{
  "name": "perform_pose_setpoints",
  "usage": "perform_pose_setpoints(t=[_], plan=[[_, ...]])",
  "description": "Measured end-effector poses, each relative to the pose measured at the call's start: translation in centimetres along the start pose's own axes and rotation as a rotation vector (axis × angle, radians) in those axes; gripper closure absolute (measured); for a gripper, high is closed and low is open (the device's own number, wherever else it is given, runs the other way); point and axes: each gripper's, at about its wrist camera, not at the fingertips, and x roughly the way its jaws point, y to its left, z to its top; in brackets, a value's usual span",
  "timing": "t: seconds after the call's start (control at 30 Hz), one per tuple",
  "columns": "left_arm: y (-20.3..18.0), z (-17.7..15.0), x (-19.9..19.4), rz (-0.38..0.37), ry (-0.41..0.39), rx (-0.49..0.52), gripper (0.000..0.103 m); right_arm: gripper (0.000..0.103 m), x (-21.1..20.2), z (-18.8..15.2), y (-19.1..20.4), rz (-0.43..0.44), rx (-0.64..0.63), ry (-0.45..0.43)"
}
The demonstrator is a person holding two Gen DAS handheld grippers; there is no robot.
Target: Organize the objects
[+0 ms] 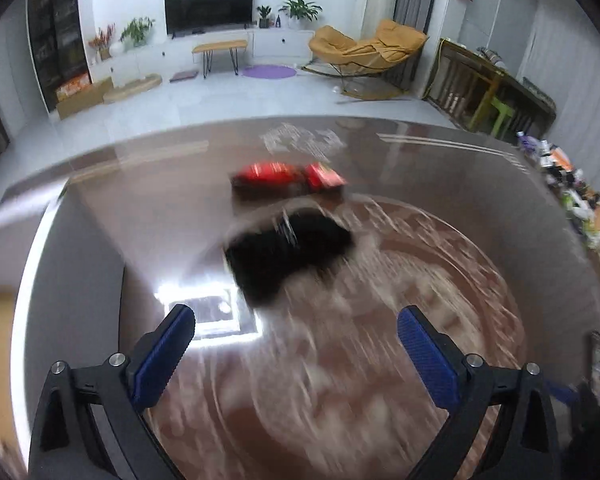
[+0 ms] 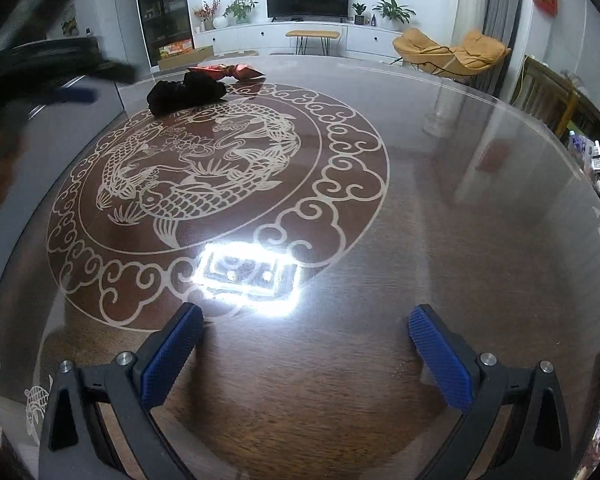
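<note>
A black crumpled cloth-like item (image 1: 288, 256) lies on the round glass-topped table (image 1: 420, 184), blurred by motion. Just behind it is a red packet (image 1: 288, 176). My left gripper (image 1: 296, 320) is open, nothing between its blue pads, and the black item sits a short way ahead of its fingertips. In the right wrist view the black item (image 2: 186, 94) and the red packet (image 2: 228, 71) lie at the far left of the table. My right gripper (image 2: 306, 316) is open and empty over the bare near part of the table. The left gripper (image 2: 60, 80) shows as a dark blur at upper left.
The table top (image 2: 460, 240) carries a white fish-and-cloud pattern and a bright lamp reflection (image 2: 248, 276). Several small bottles and packets (image 1: 572, 188) crowd the table's right edge. Beyond the table are a TV unit, a bench and a yellow lounge chair (image 2: 448, 54).
</note>
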Motion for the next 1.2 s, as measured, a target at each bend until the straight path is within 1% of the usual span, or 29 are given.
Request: perform_pose_setpoints(t=[0.07,0.13,0.2,0.27,0.3,0.33,0.37,0.4,0.43,0.5,0.57,0.63,0.8,0.9,0.97,1.07,1.13,1.2], plan=[[-0.2,1.7,2.4,0.006,0.007,0.044,0.000,0.000,0.0,0.0,0.0,0.000,0.000,0.000],[-0.8,2.7,5.1,-0.002,0.041,0.109,0.000,0.000,0.0,0.0,0.0,0.000,0.000,0.000],[-1.5,3.3,7.6,0.007,0.085,0.187,0.000,0.000,0.0,0.0,0.0,0.000,0.000,0.000],[-1.6,3.2,9.0,0.021,0.101,0.218,0.002,0.000,0.0,0.0,0.0,0.000,0.000,0.000],[-1.4,3.1,9.3,0.007,0.096,0.211,0.011,0.000,0.0,0.0,0.0,0.000,0.000,0.000],[-0.9,3.0,9.3,-0.025,0.073,0.170,0.030,0.000,0.0,0.0,0.0,0.000,0.000,0.000],[-0.4,3.0,9.0,-0.023,0.050,0.129,0.040,0.000,0.0,0.0,0.0,0.000,0.000,0.000],[0.1,2.8,8.7,0.000,0.029,0.092,0.054,0.000,0.0,0.0,0.0,0.000,0.000,0.000],[0.5,2.4,8.4,0.015,0.016,0.058,0.063,0.000,0.0,0.0,0.0,0.001,0.000,0.000],[1.1,1.3,7.5,0.028,0.004,-0.008,0.065,0.000,0.0,0.0,0.0,0.000,0.000,0.001],[1.2,-0.7,6.1,0.057,-0.003,-0.074,0.065,0.000,0.0,0.0,0.0,0.001,0.000,0.000],[0.7,-3.5,4.2,0.080,-0.007,-0.111,0.065,0.000,0.0,0.0,0.0,0.001,0.000,0.001],[-1.5,-11.1,-0.7,0.121,-0.022,-0.073,0.065,0.000,0.0,0.0,0.0,0.001,0.000,0.001],[-1.8,-14.6,-3.1,0.125,-0.047,-0.065,0.064,0.000,0.0,0.0,0.0,-0.001,-0.001,0.001],[-1.8,-15.6,-3.9,0.122,-0.055,-0.065,0.064,0.000,0.0,0.0,0.0,0.001,0.000,0.001],[-1.7,-15.9,-4.2,0.114,-0.056,-0.071,0.064,0.000,0.3,0.3,0.0,0.004,0.000,0.008],[-1.7,-15.4,-4.0,0.112,-0.056,-0.074,0.064,0.000,1.2,1.8,-0.3,0.058,-0.013,0.024],[-1.7,-15.3,-4.0,0.111,-0.055,-0.075,0.065,0.000,2.6,4.4,-1.0,0.125,0.012,0.045]])
